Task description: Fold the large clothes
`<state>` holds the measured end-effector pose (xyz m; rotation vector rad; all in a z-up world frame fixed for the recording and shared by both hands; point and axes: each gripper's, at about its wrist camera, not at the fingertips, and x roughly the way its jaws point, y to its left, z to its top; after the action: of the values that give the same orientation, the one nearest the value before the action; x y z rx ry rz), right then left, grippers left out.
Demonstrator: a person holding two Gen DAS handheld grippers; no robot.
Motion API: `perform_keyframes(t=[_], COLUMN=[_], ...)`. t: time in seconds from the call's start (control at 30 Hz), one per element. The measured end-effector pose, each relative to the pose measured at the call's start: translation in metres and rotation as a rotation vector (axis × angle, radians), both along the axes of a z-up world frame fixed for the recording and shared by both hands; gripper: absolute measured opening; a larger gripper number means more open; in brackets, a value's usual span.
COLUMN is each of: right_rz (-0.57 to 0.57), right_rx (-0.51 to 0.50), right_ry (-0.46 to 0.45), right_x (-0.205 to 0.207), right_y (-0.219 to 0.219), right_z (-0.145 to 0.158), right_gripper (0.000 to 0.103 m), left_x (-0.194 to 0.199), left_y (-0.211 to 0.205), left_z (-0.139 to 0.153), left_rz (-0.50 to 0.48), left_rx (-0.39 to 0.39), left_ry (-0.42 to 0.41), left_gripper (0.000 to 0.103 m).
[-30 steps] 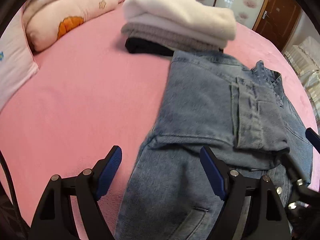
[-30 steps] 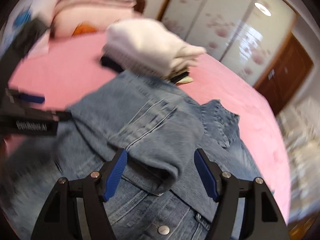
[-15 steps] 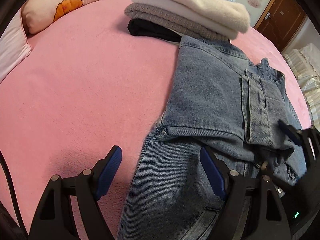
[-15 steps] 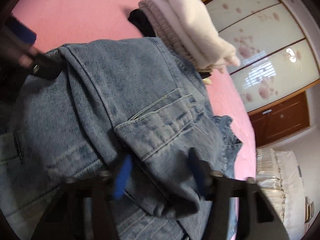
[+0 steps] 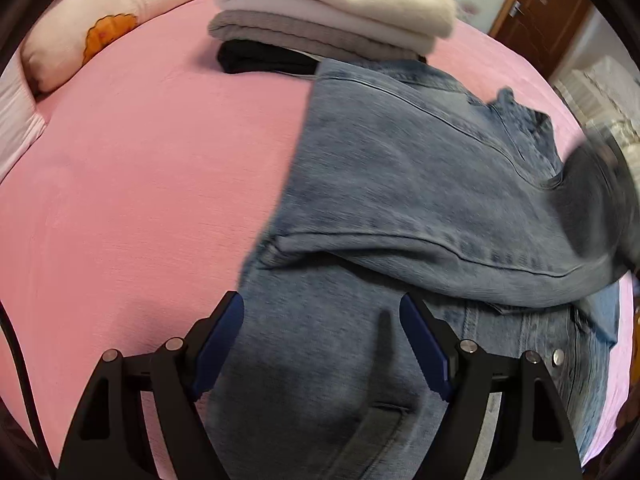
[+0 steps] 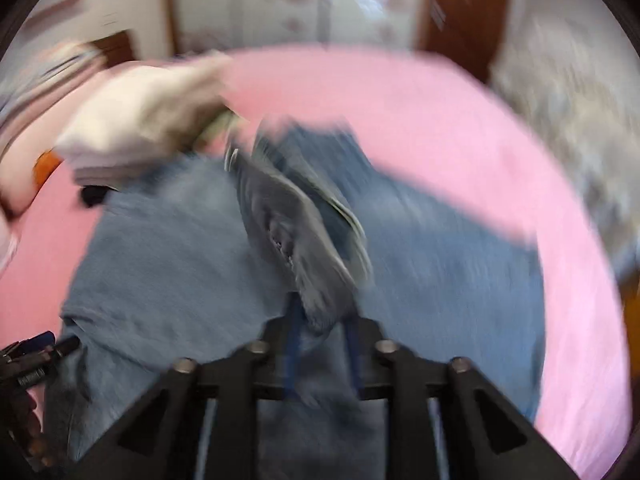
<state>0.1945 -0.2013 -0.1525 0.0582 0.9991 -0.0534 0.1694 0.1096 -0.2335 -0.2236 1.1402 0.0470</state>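
— Where's the denim jacket (image 5: 404, 184) right now?

— Spread on the pink bed sheet (image 5: 152, 184), its far edge touching the stack of folded clothes (image 5: 328, 12). One flap is folded across the body, on the side of the stack nearer me. The pillow (image 5: 108, 20) sits well apart from the stack, off to its left.

— And your right gripper (image 6: 320, 356)?

— My right jaws have just been closing, and they're clenched on a bunched fold of the denim, which rises up between the pads toward the stack. That view is badly blurred, so I can't make out more than that.

— The left gripper (image 5: 322, 344)?

— Released, jaws wide. It hangs over the near part of the jacket, on the side away from the stack, one blue pad (image 5: 218, 344) over its left edge. Whether the pads touch the cloth I can't tell.
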Motion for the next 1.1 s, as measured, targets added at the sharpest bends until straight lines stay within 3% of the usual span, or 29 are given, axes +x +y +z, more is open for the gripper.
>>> perform_keyframes(t=[0.13,0.27,0.4,0.57,0.8,1.0,1.03,1.07,1.1], right_rz=[-0.082,-0.095,-0.065,-0.035,-0.008,0.099,0.126,0.154,0.177], right_rx=[0.191,0.272,0.317,0.396,0.427,0.306,0.265,0.226,0.191], right_ry=[0.112,0.093,0.079,0.111,0.106,0.087,0.082,0.08,0.074], right_x=[-0.024,-0.026,0.007,0.062,0.104,0.121,0.122,0.121,0.12], right_y=[-0.057,-0.082,-0.094,-0.103,-0.106,-0.083,-0.076,-0.069,-0.063], right_z=[-0.035,-0.034,-0.033,-0.056,-0.07,-0.071,-0.071,-0.07,-0.069], right_gripper=[0.036,0.036,0.037,0.037,0.04,0.042,0.039,0.038,0.035], left_x=[-0.002,0.005,0.028,0.08,0.15,0.166,0.167,0.167,0.167], left_y=[-0.01,-0.012,-0.004,0.012,0.042,0.045,0.044,0.042,0.039], left_z=[0.004,0.015,0.028,0.026,-0.008,-0.021,-0.022,-0.022,-0.021], left_rz=[-0.034,-0.046,-0.029,-0.021,-0.022,-0.052,-0.056,-0.079,-0.109], left_rx=[0.012,0.03,0.069,0.126,0.011,-0.035,-0.038,-0.057,-0.092], left_ry=[-0.005,-0.033,-0.079,-0.096,0.001,-0.005,-0.008,-0.016,-0.02], left_gripper=[0.079,0.079,0.079,0.079,0.079,0.078,0.074,0.058,0.03])
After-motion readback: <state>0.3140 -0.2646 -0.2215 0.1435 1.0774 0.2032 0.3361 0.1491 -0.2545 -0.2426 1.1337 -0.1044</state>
